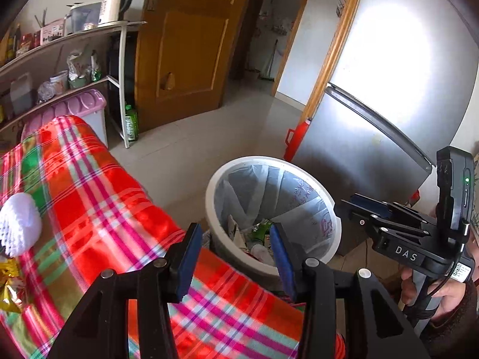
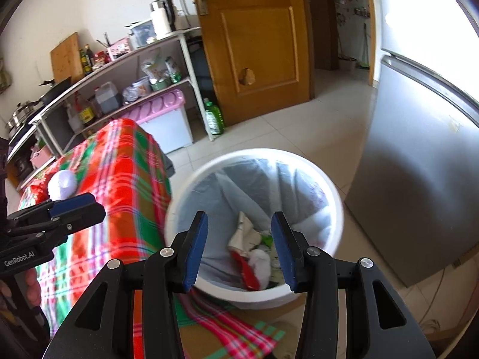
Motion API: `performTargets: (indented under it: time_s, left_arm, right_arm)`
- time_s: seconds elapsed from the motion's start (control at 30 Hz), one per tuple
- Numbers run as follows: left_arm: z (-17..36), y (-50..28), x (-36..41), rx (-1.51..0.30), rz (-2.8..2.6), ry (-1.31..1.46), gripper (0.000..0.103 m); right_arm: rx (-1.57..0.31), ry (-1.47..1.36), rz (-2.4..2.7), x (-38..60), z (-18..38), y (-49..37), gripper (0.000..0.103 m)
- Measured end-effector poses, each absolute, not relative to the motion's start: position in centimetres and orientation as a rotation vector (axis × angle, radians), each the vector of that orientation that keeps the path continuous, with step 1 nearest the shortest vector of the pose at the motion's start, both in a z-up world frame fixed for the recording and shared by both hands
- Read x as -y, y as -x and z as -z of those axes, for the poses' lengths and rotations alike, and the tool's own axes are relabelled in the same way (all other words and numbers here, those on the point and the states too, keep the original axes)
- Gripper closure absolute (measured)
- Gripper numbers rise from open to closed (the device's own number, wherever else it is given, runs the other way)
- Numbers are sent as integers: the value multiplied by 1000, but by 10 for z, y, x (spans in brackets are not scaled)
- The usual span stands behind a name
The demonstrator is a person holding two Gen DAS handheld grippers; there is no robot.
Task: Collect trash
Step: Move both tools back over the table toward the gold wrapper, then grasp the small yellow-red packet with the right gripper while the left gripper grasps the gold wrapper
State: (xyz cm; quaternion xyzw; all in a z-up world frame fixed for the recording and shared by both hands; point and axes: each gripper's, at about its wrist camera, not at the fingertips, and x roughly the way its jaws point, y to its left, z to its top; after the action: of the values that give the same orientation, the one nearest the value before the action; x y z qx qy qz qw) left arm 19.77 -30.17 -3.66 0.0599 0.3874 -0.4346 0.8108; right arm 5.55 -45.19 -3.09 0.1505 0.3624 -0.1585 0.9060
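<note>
A white trash bin [image 1: 245, 160] with a clear liner stands on the tiled floor beside the table. Paper, green and red scraps [image 1: 239, 234] lie at its bottom. My left gripper [image 1: 236, 255] is open and empty above the table's corner, its blue pads framing the bin. My right gripper [image 2: 239, 249] hangs over the bin [image 2: 254, 154], open with nothing between its pads; red and white trash [image 2: 251, 258] lies below it. Each gripper shows in the other's view, the right [image 1: 359, 205] and the left [image 2: 85, 203]. A white foam net [image 1: 18, 224] and a gold wrapper [image 1: 9, 293] rest on the plaid cloth.
The table under the red plaid cloth [image 1: 104, 209] is left of the bin. A silver fridge [image 1: 374, 125] stands right of it, with a red object [image 1: 295, 140] at its corner. Behind are a loaded shelf [image 1: 74, 59], a pink-lidded box [image 1: 89, 104], a green bottle [image 1: 131, 122] and a wooden door [image 1: 185, 45].
</note>
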Motion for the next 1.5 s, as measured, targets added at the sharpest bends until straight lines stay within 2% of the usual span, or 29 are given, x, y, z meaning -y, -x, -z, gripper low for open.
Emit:
performTargets:
  time_s: [0.97, 1.5]
  left_arm:
    - [33, -238, 66, -781, 504, 21, 46]
    - [39, -271, 10, -805, 466, 28, 42]
  right_arm:
    - [-776, -190, -37, 273, 37, -156, 58]
    - [-830, -180, -208, 199, 46, -202, 57]
